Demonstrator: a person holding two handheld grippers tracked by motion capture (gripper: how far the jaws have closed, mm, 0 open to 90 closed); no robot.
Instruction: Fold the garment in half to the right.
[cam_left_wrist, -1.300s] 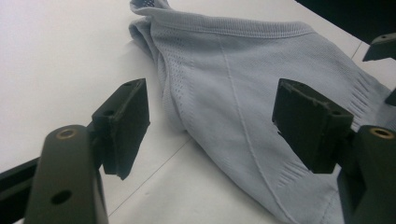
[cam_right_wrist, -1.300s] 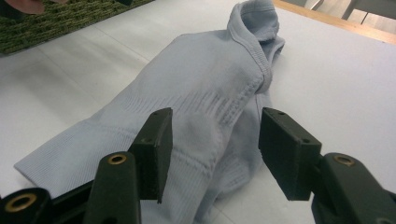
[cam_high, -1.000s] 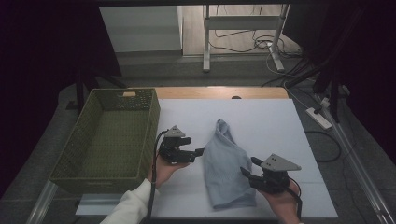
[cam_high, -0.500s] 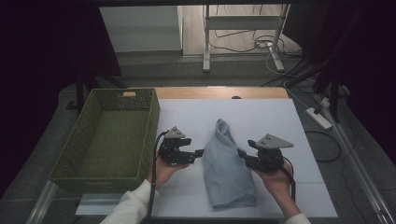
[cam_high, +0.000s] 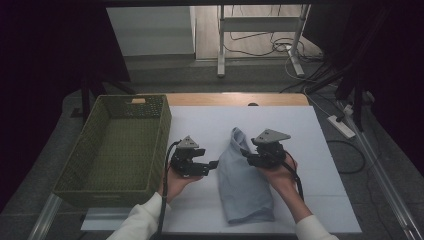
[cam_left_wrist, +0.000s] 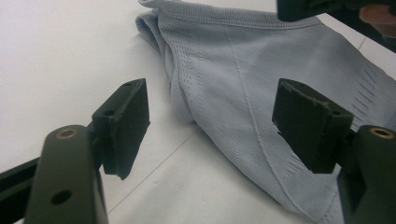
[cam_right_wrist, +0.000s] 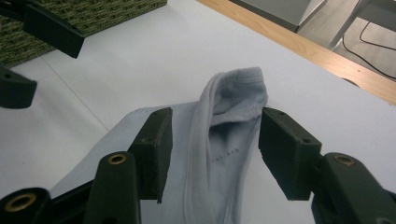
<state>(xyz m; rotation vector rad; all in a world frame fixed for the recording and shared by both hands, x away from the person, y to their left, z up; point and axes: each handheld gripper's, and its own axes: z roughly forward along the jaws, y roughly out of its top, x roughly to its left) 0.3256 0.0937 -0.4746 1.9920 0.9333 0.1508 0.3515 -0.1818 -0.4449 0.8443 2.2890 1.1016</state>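
A light grey-blue knit garment (cam_high: 245, 177) lies rumpled on the white table, its upper end bunched into a raised fold (cam_right_wrist: 231, 100). My left gripper (cam_high: 212, 164) sits just left of the cloth, open, its jaws pointing at the cloth's edge (cam_left_wrist: 210, 112) with nothing between them. My right gripper (cam_high: 246, 156) is over the garment's upper right part, open, with the raised fold standing between and beyond its jaws.
A green woven basket (cam_high: 116, 145) stands at the table's left, empty. The white table sheet (cam_high: 305, 145) has bare room right of the cloth. A wooden table edge (cam_high: 235, 99) runs along the back, with cables and a power strip (cam_high: 341, 126) on the floor beyond.
My right gripper has moved up and left from the cloth's lower right to its upper part. The left gripper has stayed in place.
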